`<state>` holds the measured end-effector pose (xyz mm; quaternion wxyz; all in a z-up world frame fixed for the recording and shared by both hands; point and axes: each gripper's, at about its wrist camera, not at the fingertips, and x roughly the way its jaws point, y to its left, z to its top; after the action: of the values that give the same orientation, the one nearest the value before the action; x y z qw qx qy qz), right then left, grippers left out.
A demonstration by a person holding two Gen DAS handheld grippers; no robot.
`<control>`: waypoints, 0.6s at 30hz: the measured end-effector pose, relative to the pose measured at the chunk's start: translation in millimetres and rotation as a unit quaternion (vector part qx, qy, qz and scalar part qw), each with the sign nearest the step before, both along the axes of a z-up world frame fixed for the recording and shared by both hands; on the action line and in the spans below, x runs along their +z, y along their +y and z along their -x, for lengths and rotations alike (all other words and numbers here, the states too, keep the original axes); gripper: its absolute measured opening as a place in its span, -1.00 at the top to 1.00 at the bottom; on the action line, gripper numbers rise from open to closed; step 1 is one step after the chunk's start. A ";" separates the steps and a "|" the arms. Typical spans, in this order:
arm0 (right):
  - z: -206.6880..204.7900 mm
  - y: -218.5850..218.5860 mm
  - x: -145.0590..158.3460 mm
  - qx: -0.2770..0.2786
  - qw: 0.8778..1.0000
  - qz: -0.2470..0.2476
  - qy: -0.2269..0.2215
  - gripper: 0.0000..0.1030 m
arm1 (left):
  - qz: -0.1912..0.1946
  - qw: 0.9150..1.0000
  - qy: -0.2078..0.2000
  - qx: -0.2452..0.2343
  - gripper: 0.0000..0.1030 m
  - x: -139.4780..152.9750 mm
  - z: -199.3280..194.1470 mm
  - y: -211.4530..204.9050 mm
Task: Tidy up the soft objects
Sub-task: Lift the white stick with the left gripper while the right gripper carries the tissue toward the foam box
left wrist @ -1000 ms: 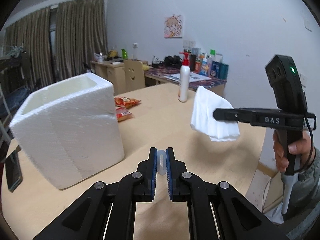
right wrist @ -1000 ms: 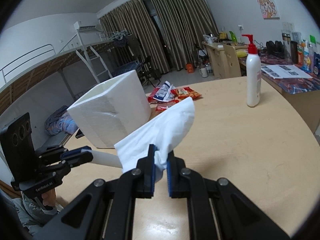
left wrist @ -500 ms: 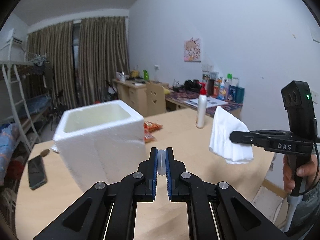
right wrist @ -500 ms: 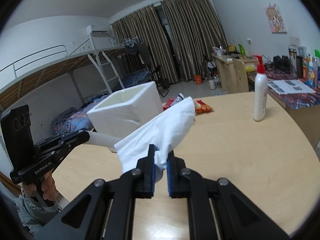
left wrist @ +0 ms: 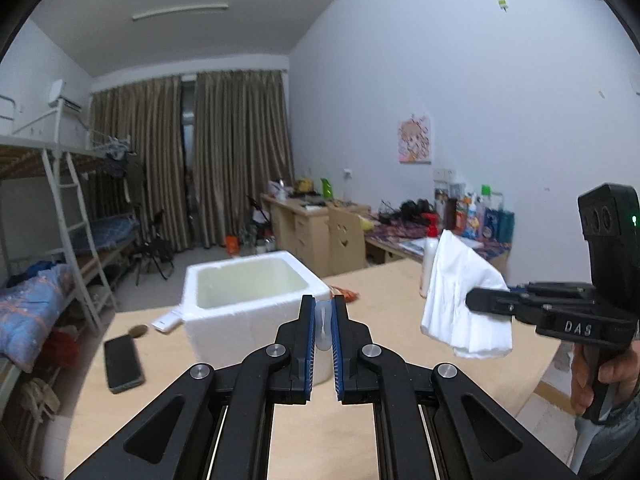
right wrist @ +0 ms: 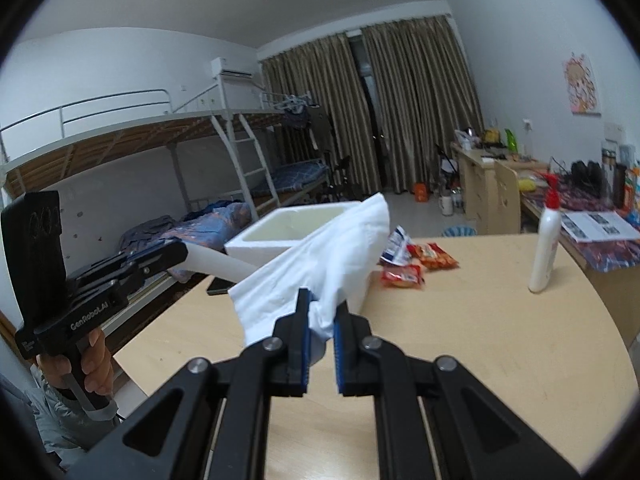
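Observation:
My left gripper (left wrist: 322, 309) is shut on a thin white soft piece (left wrist: 322, 326), seen from the right wrist as a white strip (right wrist: 218, 265) sticking out of its jaws. My right gripper (right wrist: 321, 306) is shut on a white cloth (right wrist: 320, 256) that hangs in the air; it shows in the left wrist view (left wrist: 460, 300) at the right. A white foam box (left wrist: 248, 300) stands open on the wooden table (left wrist: 360, 420), ahead of and below both grippers. Its inside (right wrist: 298, 226) looks empty.
A white pump bottle (right wrist: 543, 240) stands at the table's right side. Red snack packets (right wrist: 416, 262) lie behind the box. A dark phone (left wrist: 122, 358), a white remote (left wrist: 167, 320) and a small brown object (left wrist: 139, 331) lie left of the box. Bunk beds stand beyond the table.
Both grippers have risen and pulled back from the box, so it looks smaller and its open top shows. Each keeps its hold.

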<state>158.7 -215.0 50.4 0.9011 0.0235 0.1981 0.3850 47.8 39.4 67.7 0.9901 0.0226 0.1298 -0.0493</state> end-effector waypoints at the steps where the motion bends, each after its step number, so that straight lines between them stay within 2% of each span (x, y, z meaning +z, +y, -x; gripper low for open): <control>1: 0.8 1.9 1.3 0.004 1.000 -0.001 -0.004 0.76 | 0.002 1.000 -0.007 0.006 0.84 2.7 4.1 2.3; 5: 6.4 11.7 6.1 0.021 1.000 -0.001 -0.020 0.76 | -0.006 0.999 -0.033 0.036 0.84 10.3 19.9 6.5; 13: 7.1 35.1 5.1 0.046 0.998 0.013 -0.036 0.76 | 0.004 0.997 -0.032 0.072 0.84 11.4 25.8 19.3; 18: 9.8 50.8 1.6 0.028 0.998 0.030 -0.039 0.76 | 0.003 0.995 -0.027 0.094 0.84 3.9 25.3 25.2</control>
<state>148.9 -164.1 52.0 0.8973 -0.0239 0.1747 0.4047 22.5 64.6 71.6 0.9935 0.0091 0.1040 0.0445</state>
